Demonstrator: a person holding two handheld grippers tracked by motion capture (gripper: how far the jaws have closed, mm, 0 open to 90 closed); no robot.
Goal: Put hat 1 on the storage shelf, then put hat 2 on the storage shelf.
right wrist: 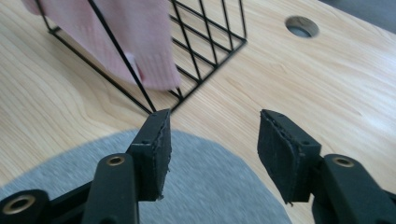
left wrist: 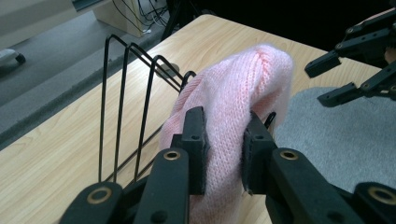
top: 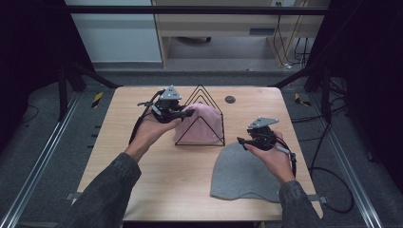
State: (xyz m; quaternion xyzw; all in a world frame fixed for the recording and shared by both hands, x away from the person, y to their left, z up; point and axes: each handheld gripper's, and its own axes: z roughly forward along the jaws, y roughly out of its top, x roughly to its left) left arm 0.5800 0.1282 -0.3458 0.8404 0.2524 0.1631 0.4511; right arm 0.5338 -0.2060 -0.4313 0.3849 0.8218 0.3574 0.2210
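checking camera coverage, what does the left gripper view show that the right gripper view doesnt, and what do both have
Left gripper view alone: the left gripper shut on the pink knit hat, and the other gripper farther off at the upper right. Right gripper view alone: the right gripper open, above the grey hat, and the round hole in the table. Both: the pink hat draped on the black wire rack, the grey hat, the wooden table.

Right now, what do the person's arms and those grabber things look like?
Both arms wear dark grey-green long sleeves. Each hand holds a black gripper: the left gripper and the right gripper both carry a grey three-cornered plate on top and trail a black cable. Close up, the jaws are black bars with brass-coloured rivets, ending in flat, rough black pads.
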